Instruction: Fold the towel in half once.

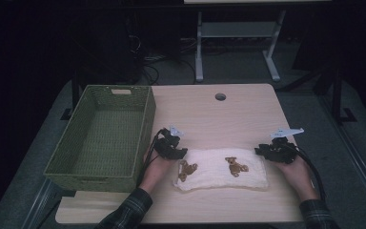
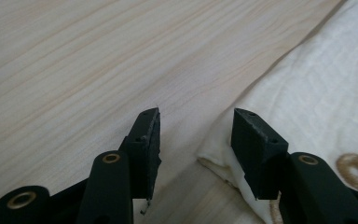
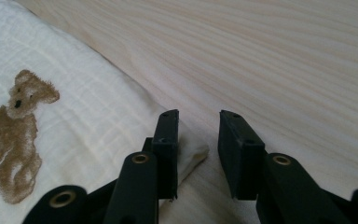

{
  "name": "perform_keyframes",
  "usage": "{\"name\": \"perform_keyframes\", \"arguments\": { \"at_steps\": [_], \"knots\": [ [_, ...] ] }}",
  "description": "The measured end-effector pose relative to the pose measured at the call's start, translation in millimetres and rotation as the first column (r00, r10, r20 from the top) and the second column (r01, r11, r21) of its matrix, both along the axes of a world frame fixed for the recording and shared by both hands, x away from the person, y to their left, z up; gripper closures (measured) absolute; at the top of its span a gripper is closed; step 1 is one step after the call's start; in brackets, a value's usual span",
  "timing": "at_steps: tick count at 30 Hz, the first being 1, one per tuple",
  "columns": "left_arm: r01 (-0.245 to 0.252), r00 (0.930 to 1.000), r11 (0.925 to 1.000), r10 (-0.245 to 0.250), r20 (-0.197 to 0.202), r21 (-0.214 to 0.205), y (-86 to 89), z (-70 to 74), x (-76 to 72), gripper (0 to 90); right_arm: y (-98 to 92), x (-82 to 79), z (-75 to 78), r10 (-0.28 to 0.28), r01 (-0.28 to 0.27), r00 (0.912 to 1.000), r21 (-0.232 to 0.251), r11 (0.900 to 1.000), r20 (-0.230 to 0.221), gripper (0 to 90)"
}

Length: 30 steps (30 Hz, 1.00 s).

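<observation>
I count one cream cloth (image 1: 221, 168) lying flat on the table (image 1: 209, 109) near its front edge, printed with two brown teddy bears (image 1: 237, 166) — and one green woven basket (image 1: 106, 133) standing just left of it. My left gripper (image 1: 177, 151) sits at the cloth's far-left corner, jaws partly apart, that corner between them but not pinched. My right gripper (image 1: 263, 150) is at the far-right corner — jaws likewise apart, the corner beside one jaw.
</observation>
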<state>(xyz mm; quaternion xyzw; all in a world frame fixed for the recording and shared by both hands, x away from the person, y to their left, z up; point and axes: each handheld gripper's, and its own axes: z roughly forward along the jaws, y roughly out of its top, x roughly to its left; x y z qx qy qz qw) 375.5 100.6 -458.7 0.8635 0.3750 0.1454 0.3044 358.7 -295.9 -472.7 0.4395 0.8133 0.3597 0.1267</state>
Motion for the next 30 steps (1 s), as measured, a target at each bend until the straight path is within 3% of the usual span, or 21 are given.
{"name": "perform_keyframes", "arguments": {
  "at_steps": [4,9,12,14,19,24,26,30],
  "knots": [
    [0.006,1.0000,0.9999,-0.006,-0.005,-0.009,0.3,-1.3,1.0,54.4,0.6,-1.5,0.7,0.009,-0.009,1.0000,-0.009,0.9999,-0.003,75.7],
    [0.033,0.9994,0.9993,-0.033,-0.013,-0.019,-1.1,-1.1,0.0,66.5,2.4,-2.9,0.4,0.017,-0.017,0.9998,-0.002,0.9998,-0.005,82.5],
    [0.060,0.9970,0.9972,-0.062,-0.046,-0.045,-1.0,-0.8,0.6,75.8,2.5,-2.6,0.5,0.025,-0.025,0.9997,0.000,0.9997,-0.007,85.3],
    [0.075,0.9956,0.9964,-0.077,-0.053,-0.041,-1.3,-0.4,0.9,82.8,2.6,-2.4,0.8,0.032,-0.032,0.9995,-0.017,0.9993,0.001,86.0],
    [0.064,0.9962,0.9964,-0.067,-0.055,-0.056,-3.6,0.2,1.1,87.5,-0.8,2.4,2.2,-0.002,0.004,0.9997,-0.048,0.9988,0.026,86.9],
    [0.041,0.9990,0.9948,-0.042,-0.015,-0.094,-3.8,7.4,3.9,87.7,-3.0,9.6,6.7,-0.028,0.029,0.9992,-0.040,0.9988,0.029,87.1],
    [0.029,0.9994,0.9934,-0.027,0.022,-0.111,-2.4,13.8,6.4,87.7,-3.5,15.2,11.7,-0.036,0.038,0.9978,-0.037,0.9986,0.056,87.2],
    [0.015,0.9986,0.9902,-0.008,0.052,-0.139,0.7,19.9,8.5,87.7,-3.5,18.6,18.2,-0.037,0.039,0.9958,-0.022,0.9990,0.084,87.2]
  ]
}}
